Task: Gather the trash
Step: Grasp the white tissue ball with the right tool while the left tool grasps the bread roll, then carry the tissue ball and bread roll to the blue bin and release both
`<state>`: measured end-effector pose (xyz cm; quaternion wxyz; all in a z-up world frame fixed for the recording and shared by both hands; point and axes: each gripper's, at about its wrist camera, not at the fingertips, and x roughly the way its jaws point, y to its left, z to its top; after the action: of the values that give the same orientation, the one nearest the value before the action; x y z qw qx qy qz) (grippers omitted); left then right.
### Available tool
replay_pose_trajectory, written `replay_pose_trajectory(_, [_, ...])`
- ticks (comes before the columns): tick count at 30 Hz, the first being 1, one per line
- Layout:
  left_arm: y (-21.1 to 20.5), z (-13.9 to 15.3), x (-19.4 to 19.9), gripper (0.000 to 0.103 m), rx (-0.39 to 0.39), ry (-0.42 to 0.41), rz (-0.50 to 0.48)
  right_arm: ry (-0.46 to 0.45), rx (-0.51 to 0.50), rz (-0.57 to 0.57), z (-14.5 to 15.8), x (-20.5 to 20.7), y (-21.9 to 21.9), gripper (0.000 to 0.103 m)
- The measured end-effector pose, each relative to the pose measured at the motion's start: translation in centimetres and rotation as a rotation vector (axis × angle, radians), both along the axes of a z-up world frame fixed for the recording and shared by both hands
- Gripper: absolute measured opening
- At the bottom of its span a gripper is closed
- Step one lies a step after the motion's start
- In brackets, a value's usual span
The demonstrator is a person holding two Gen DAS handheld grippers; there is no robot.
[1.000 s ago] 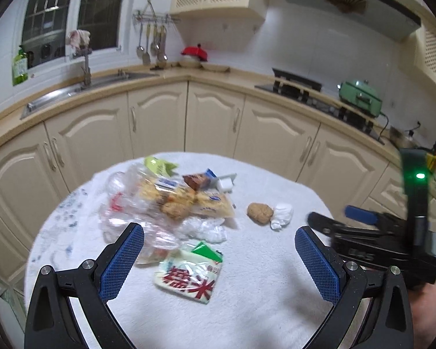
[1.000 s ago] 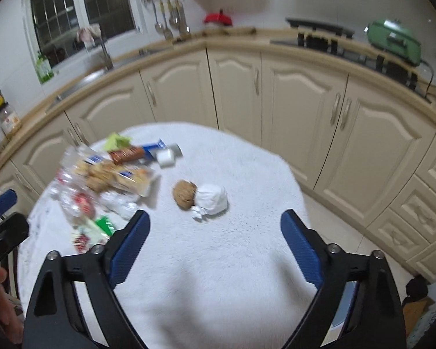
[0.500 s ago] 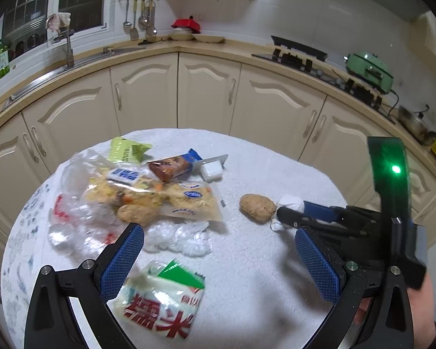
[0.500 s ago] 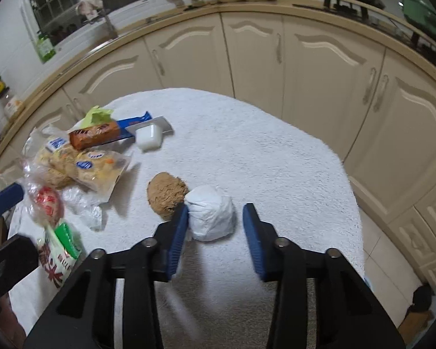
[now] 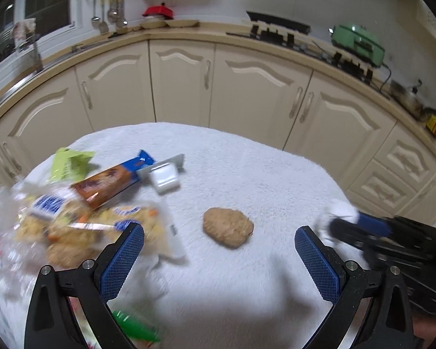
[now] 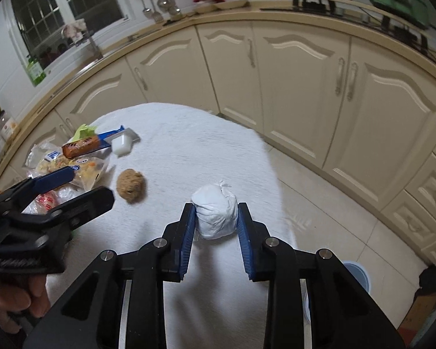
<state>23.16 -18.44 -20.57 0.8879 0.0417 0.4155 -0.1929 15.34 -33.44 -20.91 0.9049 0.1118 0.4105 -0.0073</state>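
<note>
My right gripper [image 6: 215, 218] is shut on a white crumpled paper ball [image 6: 216, 215] and holds it above the right edge of the round white table [image 6: 189, 145]. It also shows at the right of the left wrist view [image 5: 348, 226]. A brown crumpled ball [image 5: 228, 227] lies on the table, also in the right wrist view [image 6: 131, 185]. My left gripper [image 5: 219, 250] is open and empty, just in front of the brown ball. Snack wrappers and plastic bags [image 5: 72, 209] lie at the table's left.
A small white cup [image 5: 163, 178] and a blue-and-brown wrapper [image 5: 107, 183] lie behind the pile. Cream cabinets [image 5: 247, 93] curve behind the table. A round blue-rimmed bin [image 6: 357, 276] stands on the tiled floor at the right.
My right gripper closed on the white paper ball and lifted it away to the right of the brown ball. My left gripper moved forward and right towards the brown ball.
</note>
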Motion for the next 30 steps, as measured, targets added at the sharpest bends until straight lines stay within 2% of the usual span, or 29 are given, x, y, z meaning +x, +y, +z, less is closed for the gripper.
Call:
replay_pose_trajectory(1, [-0.6,-0.5,0.8,0.099,0.011,0.006,-0.006,0.001,0.001,-0.008,0.0,-0.2,-0.3,0.029])
replay_pose_trajectory(4, [-2.3,-2.1,3.0,0.081,0.021,0.057,-0.026,-0.004,0.016,-0.022,0.0,-0.9,-1.0,0.029])
replay_pose_trajectory(7, [-3.3,-3.4,4.5,0.076,0.05,0.073,-0.038,-0.01,0.025,-0.024,0.1,-1.2,-1.0,0.029])
replay_pose_trajectory(10, [-4.1,-3.9,4.9,0.073,0.076,0.032,-0.056,-0.014,0.034,-0.016,0.1,-1.6,-0.6,0.029])
replay_pose_trajectory(11, [-4.0,-3.9,5.2,0.065,0.067,0.03,-0.055,-0.015,0.038,-0.014,0.1,-1.7,-0.4,0.029])
replay_pose_trajectory(12, [-3.8,-3.9,5.4,0.049,0.062,0.028,-0.051,-0.015,0.04,-0.012,0.0,-1.8,-0.4,0.029])
replay_pose_trajectory(13, [-3.6,-3.9,5.8,0.038,0.052,0.029,-0.048,-0.015,0.045,-0.009,0.0,-2.0,-0.2,0.029])
replay_pose_trajectory(15, [-3.0,-4.0,6.2,0.038,0.003,0.058,-0.056,-0.016,0.049,-0.006,-0.1,-2.3,0.0,0.029])
replay_pose_trajectory(19, [-2.5,-4.0,6.4,0.038,-0.029,0.06,-0.07,-0.028,0.061,0.003,0.3,-3.0,0.4,0.029])
replay_pose_trajectory(25, [-2.1,-2.1,3.4,0.038,-0.077,-0.007,-0.1,-0.057,0.068,-0.009,1.6,-4.9,0.2,0.029])
replay_pose_trajectory(30, [-1.5,0.0,-0.7,0.038,-0.121,-0.066,-0.101,-0.099,0.075,-0.023,3.3,-7.0,-0.3,0.029])
